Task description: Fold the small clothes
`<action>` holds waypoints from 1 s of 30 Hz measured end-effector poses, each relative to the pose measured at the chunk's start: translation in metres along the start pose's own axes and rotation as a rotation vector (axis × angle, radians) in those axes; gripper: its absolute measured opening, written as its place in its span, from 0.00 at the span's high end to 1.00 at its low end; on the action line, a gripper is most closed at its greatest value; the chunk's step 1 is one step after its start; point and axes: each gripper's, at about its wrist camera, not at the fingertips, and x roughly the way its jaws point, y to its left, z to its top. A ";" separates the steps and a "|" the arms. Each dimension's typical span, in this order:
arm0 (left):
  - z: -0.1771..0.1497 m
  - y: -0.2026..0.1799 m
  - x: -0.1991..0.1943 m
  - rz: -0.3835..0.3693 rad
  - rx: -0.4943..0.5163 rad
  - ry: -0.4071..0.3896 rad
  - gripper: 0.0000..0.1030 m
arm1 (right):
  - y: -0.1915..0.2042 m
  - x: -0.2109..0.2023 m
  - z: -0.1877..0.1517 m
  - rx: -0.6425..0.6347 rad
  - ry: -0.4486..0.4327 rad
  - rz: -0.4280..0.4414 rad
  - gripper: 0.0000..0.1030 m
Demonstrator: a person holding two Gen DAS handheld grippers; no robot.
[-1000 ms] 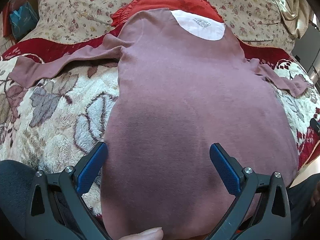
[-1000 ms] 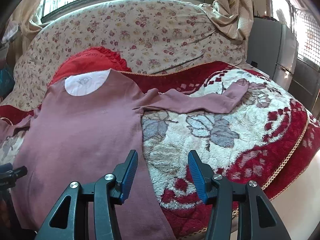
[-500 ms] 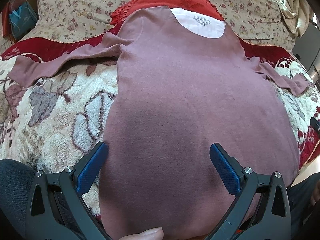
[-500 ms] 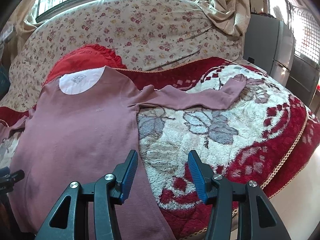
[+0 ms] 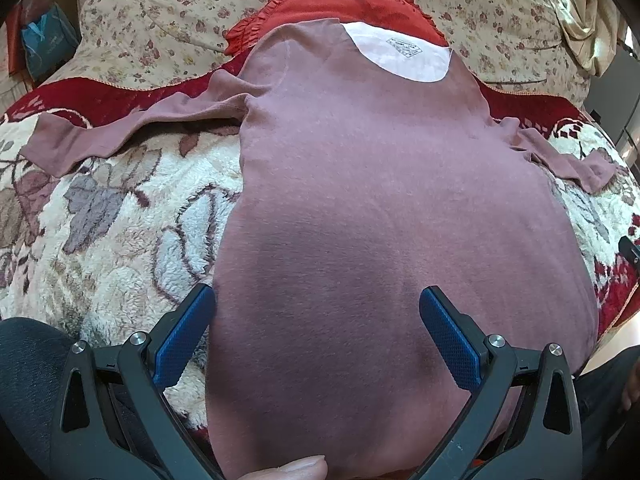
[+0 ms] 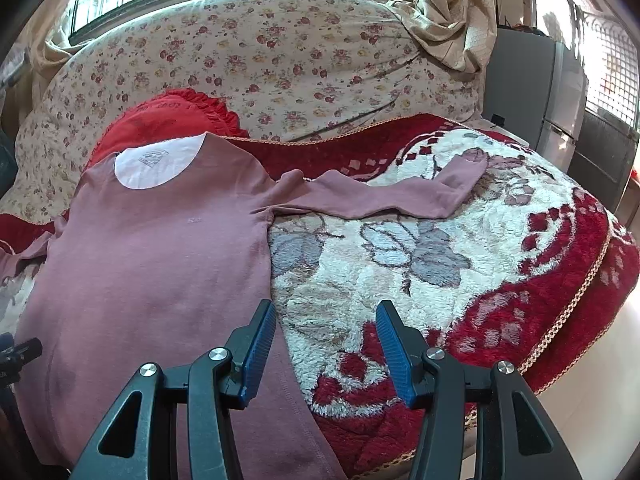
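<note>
A mauve long-sleeved shirt (image 5: 380,208) lies flat on a floral fleece blanket (image 5: 120,216), collar away from me, both sleeves spread sideways. My left gripper (image 5: 316,304) is open and empty, hovering over the shirt's lower body, its left finger at the shirt's left edge. In the right wrist view the shirt (image 6: 152,264) fills the left half, its right sleeve (image 6: 384,196) stretched across the blanket (image 6: 460,280). My right gripper (image 6: 326,320) is open and empty, above the shirt's right hem edge and the blanket.
A red frilled cushion (image 6: 160,120) lies under the collar against a flowered sofa back (image 6: 300,60). The blanket's red border drops off at the right (image 6: 580,308). A grey cabinet (image 6: 532,92) stands at the far right. My thumb (image 5: 288,470) shows at the bottom.
Both grippers have drifted slightly; the shirt sits a little lower in the views. The jaws stayed open. The shirt has not moved.
</note>
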 end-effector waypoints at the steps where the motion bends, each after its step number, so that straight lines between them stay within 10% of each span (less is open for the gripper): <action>1: 0.000 0.000 0.000 0.000 -0.001 -0.001 0.01 | 0.001 0.000 0.000 0.000 -0.001 0.001 0.52; 30: 0.000 -0.006 0.005 -0.018 0.008 0.021 0.01 | 0.007 -0.001 -0.002 -0.016 -0.006 -0.012 0.52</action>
